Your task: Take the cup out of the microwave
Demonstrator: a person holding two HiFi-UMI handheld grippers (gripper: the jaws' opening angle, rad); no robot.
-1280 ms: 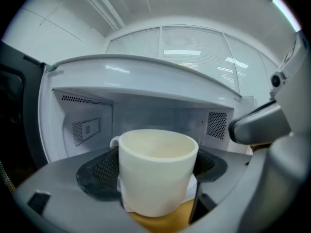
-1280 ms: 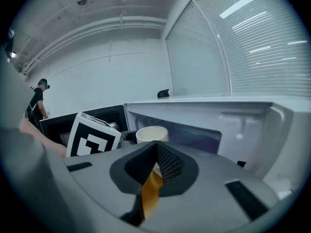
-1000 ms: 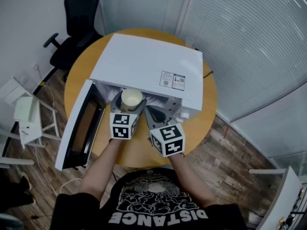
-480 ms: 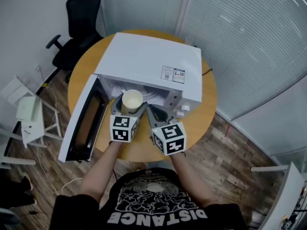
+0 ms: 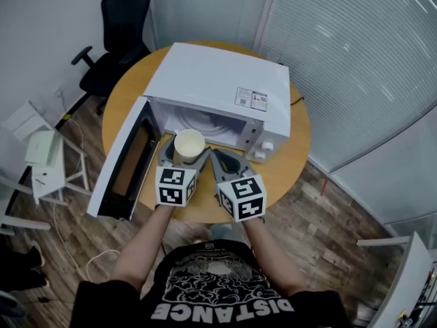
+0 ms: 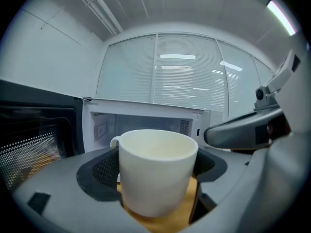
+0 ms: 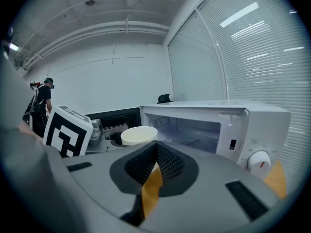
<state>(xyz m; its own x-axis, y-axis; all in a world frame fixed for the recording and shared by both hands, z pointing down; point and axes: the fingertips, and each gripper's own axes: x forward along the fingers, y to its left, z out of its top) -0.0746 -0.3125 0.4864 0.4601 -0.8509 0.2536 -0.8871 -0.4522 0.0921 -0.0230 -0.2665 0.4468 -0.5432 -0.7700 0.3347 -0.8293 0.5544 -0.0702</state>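
A white cup point(image 5: 188, 145) point(image 6: 156, 170) stands upright between the jaws of my left gripper point(image 5: 183, 153) point(image 6: 156, 178), which is shut on it, in front of the open microwave point(image 5: 220, 93) point(image 6: 146, 123). The cup is outside the cavity, above the round wooden table point(image 5: 287, 169). The microwave door point(image 5: 123, 159) hangs open to the left. My right gripper point(image 5: 229, 164) point(image 7: 154, 171) sits just right of the cup, shut with nothing between its jaws. In the right gripper view the cup's rim point(image 7: 139, 135) shows to the left, the microwave point(image 7: 214, 125) to the right.
A black office chair point(image 5: 113, 43) stands behind the table at the left. White shelving or a rack point(image 5: 41, 159) is on the floor at the left. Window blinds point(image 5: 355, 60) fill the right side. A person point(image 7: 41, 103) stands far off in the right gripper view.
My left gripper has drawn the cup back out of the microwave cavity toward me, and the empty cavity now shows behind it. The right gripper has hardly moved.
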